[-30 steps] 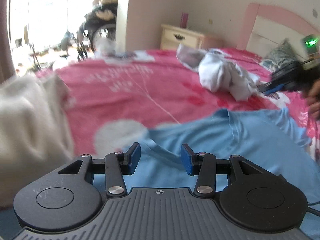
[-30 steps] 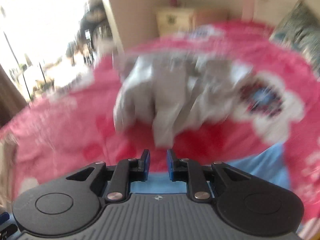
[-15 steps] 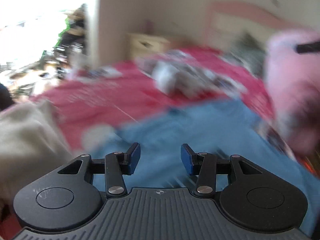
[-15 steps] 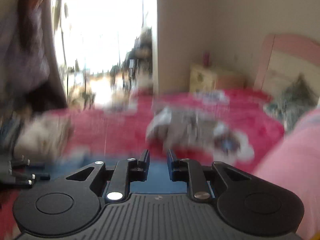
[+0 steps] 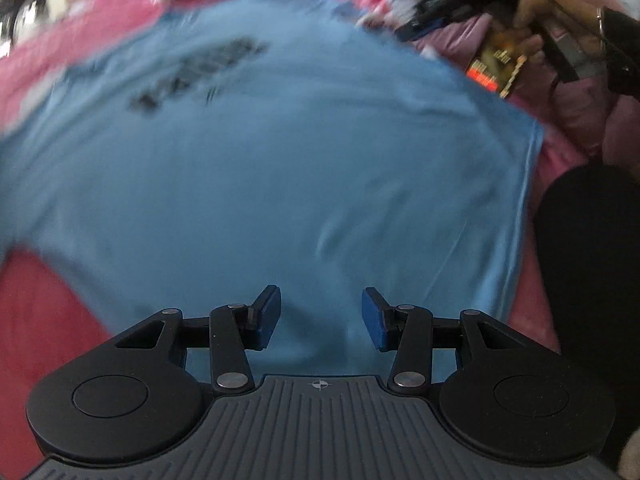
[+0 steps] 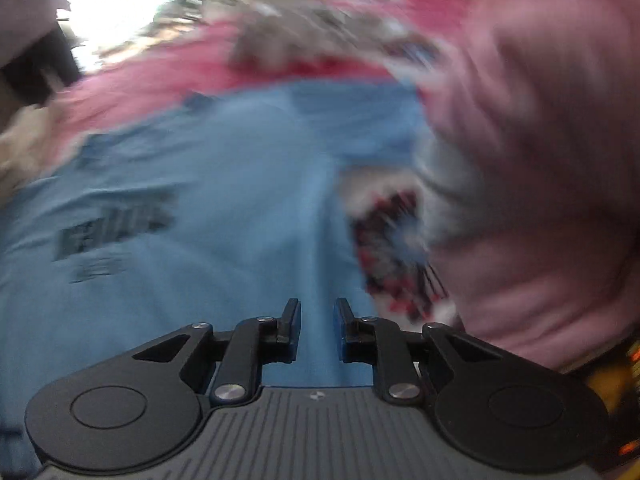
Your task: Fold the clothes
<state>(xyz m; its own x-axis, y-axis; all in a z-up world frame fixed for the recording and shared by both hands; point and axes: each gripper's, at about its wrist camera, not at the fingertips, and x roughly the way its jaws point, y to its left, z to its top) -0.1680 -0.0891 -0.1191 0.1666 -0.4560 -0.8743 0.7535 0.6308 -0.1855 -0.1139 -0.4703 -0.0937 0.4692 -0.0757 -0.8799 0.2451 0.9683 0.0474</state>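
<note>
A light blue T-shirt (image 5: pixel 280 152) with dark print lies spread flat on the pink bedspread (image 5: pixel 36 308). My left gripper (image 5: pixel 321 318) hangs over its lower part, open, with nothing between the blue pads. The right gripper (image 6: pixel 317 328) points down over the same blue T-shirt (image 6: pixel 200 208), its jaws a narrow gap apart and empty. In the left wrist view the right gripper (image 5: pixel 424 26) shows at top right, held in a hand (image 5: pixel 528 12). Both views are blurred by motion.
A pink-sleeved arm (image 6: pixel 540 160) fills the right of the right wrist view. A crumpled grey-white garment (image 6: pixel 320 36) lies beyond the shirt, and a cream garment (image 6: pixel 24 148) at the far left. A dark trouser leg (image 5: pixel 592 260) stands at the bed's right edge.
Both grippers have swung downward and toward the near end of the blue shirt; the room and far bed have left view. Jaw openings look the same.
</note>
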